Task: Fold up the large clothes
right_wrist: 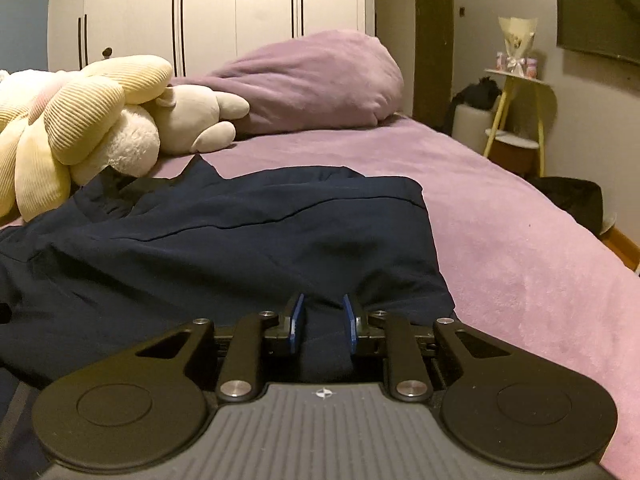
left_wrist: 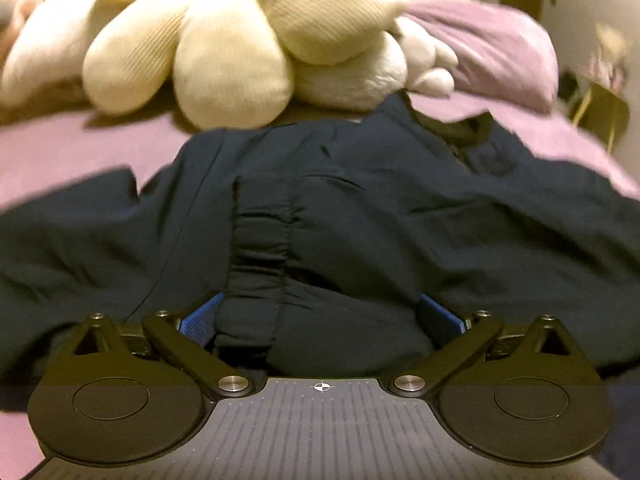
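Note:
A large dark navy garment (left_wrist: 360, 208) lies spread and rumpled on the purple bed (left_wrist: 60, 152). In the left wrist view my left gripper (left_wrist: 320, 320) is wide open, its blue pads far apart, with a bunched elastic hem of the garment lying between them. In the right wrist view the garment (right_wrist: 240, 232) covers the left half of the bed (right_wrist: 520, 240). My right gripper (right_wrist: 323, 322) is shut on a fold of the navy cloth near the garment's right edge, blue pads pressing it from both sides.
Cream and white plush toys (left_wrist: 224, 40) (right_wrist: 80, 120) lie at the head of the bed beside a purple pillow (right_wrist: 320, 80). A white wardrobe (right_wrist: 240, 8) stands behind. A yellow side table (right_wrist: 516, 112) stands right of the bed.

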`<state>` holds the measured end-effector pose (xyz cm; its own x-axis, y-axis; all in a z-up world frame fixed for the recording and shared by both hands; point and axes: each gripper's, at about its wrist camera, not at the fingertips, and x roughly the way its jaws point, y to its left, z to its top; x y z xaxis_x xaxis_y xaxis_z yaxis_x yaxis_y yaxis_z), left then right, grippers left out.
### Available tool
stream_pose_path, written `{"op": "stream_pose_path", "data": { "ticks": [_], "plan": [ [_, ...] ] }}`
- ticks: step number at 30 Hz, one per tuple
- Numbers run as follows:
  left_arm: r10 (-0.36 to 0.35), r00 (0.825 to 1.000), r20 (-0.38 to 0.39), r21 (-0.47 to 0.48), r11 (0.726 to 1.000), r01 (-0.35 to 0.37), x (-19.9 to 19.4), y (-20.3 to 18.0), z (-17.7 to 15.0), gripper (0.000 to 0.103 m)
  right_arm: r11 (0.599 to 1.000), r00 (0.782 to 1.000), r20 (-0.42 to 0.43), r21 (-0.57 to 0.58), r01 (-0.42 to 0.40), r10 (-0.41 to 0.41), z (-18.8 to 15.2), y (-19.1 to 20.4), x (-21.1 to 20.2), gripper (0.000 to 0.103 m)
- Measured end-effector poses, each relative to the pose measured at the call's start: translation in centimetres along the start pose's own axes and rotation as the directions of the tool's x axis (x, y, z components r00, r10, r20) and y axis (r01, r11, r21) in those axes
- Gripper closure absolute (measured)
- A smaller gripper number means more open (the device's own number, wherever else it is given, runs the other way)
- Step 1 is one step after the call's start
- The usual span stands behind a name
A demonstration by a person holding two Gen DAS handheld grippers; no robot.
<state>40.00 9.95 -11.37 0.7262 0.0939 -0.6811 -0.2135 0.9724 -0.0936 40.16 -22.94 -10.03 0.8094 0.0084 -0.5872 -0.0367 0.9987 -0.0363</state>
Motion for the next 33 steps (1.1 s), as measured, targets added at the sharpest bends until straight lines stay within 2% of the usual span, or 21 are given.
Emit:
{"op": "stream_pose_path", "data": {
  "ticks": [3, 7, 11, 15, 17, 19, 26, 31, 33],
  "plan": [
    [0.013, 1.000, 0.027, 0.030, 0.999, -0.013, -0.2, -0.4, -0.4, 0.000, 1.000, 1.000, 0.012, -0.007, 0.005, -0.005, -0.2, 0.1, 0.0, 0.081],
    [0.001, 1.000, 0.031, 0.021, 1.000, -0.002, -0.2, -0.1, -0.4, 0.000, 1.000, 1.000, 0.015, -0.005, -0.006, 0.006, -0.2, 0.1, -0.1, 0.079],
    [0.001, 1.000, 0.031, 0.022, 1.000, -0.002, -0.2, -0.2, -0.5, 0.000, 0.999, 0.999, -0.026, -0.047, 0.025, -0.026, 1.1, 1.0, -0.5, 0.079],
    [-0.001, 0.999, 0.033, 0.022, 1.000, 0.000, -0.3, -0.2, -0.5, 0.000, 1.000, 0.999, -0.019, 0.002, 0.026, -0.025, 1.6, 1.4, -1.8, 0.075],
    [-0.001, 0.999, 0.033, 0.022, 1.000, 0.001, -0.2, -0.2, -0.5, 0.000, 0.998, 0.998, -0.056, -0.041, 0.040, -0.042, 0.5, 1.7, -0.8, 0.075],
    [-0.001, 0.999, 0.033, 0.022, 1.000, 0.001, -0.2, -0.2, -0.5, 0.000, 0.996, 0.998, -0.052, -0.078, 0.040, -0.044, -0.3, 1.8, -0.2, 0.075],
    [-0.023, 1.000, 0.015, 0.046, 0.999, 0.023, -0.8, 0.5, -0.5, 0.000, 0.985, 0.994, -0.078, -0.158, 0.064, -0.077, 0.4, 2.8, -0.3, 0.075],
    [-0.036, 0.999, 0.011, 0.043, 0.998, 0.035, -1.0, 0.7, -0.6, 0.000, 0.995, 0.998, 0.004, -0.087, 0.056, -0.056, 0.2, 2.3, -3.6, 0.075],
    [-0.032, 0.999, 0.007, 0.046, 0.998, 0.032, -1.0, 0.7, -0.5, 0.000, 0.994, 0.996, -0.055, -0.092, 0.059, -0.065, -0.6, 2.1, -2.6, 0.075]
  ]
}}
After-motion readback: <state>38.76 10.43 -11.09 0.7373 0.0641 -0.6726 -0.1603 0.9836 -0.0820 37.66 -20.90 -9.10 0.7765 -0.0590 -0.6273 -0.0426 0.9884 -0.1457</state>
